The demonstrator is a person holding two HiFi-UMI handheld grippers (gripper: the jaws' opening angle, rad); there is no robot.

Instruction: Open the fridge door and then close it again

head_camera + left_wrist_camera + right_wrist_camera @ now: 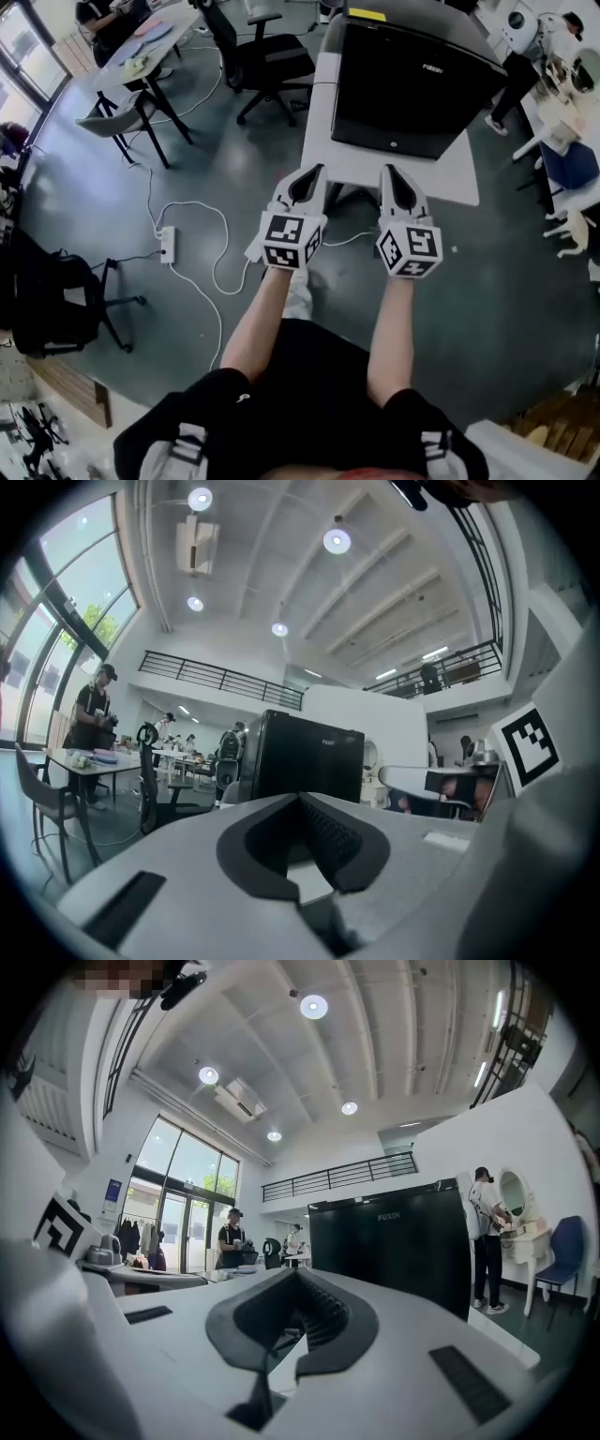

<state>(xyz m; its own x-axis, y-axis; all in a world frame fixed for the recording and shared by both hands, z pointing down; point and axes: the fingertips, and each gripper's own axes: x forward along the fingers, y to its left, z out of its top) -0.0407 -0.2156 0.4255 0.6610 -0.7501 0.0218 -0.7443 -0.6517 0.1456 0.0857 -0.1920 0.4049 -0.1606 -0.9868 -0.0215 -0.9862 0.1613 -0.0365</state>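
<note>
A small black fridge (412, 84) stands on a white table (450, 183) with its door closed and facing me. My left gripper (314, 171) and right gripper (392, 172) are held side by side at the table's near edge, both pointing level toward the fridge and apart from it. Both are shut with nothing between the jaws. Past the closed jaws of the left gripper (302, 799) the fridge (305, 757) shows straight ahead. Beyond the right gripper (292, 1274), the fridge (394, 1241) stands ahead and to the right.
A power strip (169, 246) with a white cable lies on the floor to the left. A black office chair (258, 56) stands behind the table's left side. Another desk (141, 47) is at far left, a person (516, 75) and a blue chair (567, 164) at right.
</note>
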